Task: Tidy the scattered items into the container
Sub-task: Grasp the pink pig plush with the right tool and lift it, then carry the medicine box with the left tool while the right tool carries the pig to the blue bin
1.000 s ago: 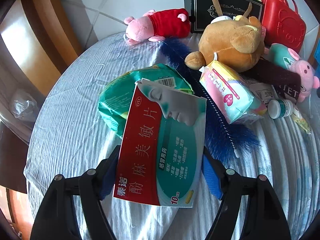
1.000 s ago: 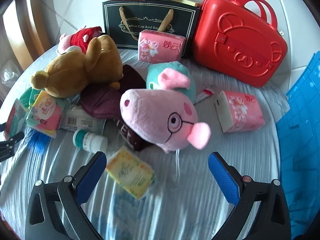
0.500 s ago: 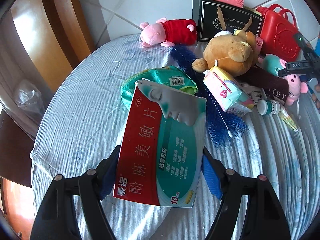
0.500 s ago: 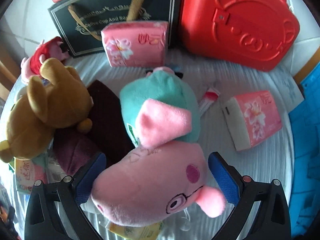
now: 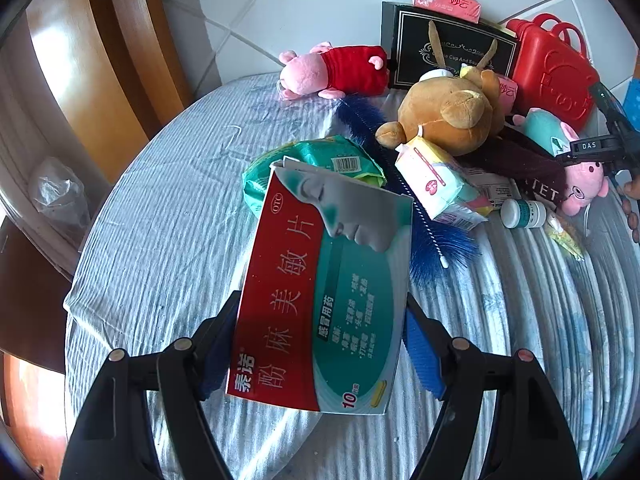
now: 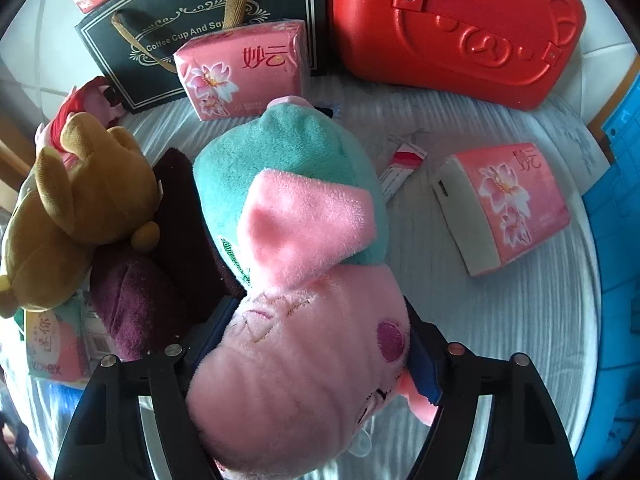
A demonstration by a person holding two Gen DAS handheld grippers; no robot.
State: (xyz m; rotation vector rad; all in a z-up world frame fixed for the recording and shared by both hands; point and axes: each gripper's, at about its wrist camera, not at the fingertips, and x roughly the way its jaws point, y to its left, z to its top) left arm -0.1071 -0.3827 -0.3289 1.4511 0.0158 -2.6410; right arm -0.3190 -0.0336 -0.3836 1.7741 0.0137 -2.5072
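My left gripper (image 5: 320,344) is shut on a red and teal medicine box (image 5: 324,292) and holds it above the blue striped cloth (image 5: 160,240). My right gripper (image 6: 312,344) is shut on the head of a pink pig plush (image 6: 296,360) with a teal body, which lies against a dark maroon cloth (image 6: 152,280). The right gripper (image 5: 600,148) and the pig plush (image 5: 580,184) also show at the far right of the left wrist view. A blue crate (image 6: 624,200) stands at the right edge.
A brown bear plush (image 5: 452,116), green packet (image 5: 316,164), blue feather brush (image 5: 404,192), pastel pad pack (image 5: 440,184) and white bottle (image 5: 524,213) lie mid-table. A red case (image 6: 452,28), black gift bag (image 6: 192,36) and pink tissue packs (image 6: 508,204) stand behind.
My right gripper moved forward over the pig plush and closed on its head. My left gripper pulled back and up a little with the medicine box still in it.
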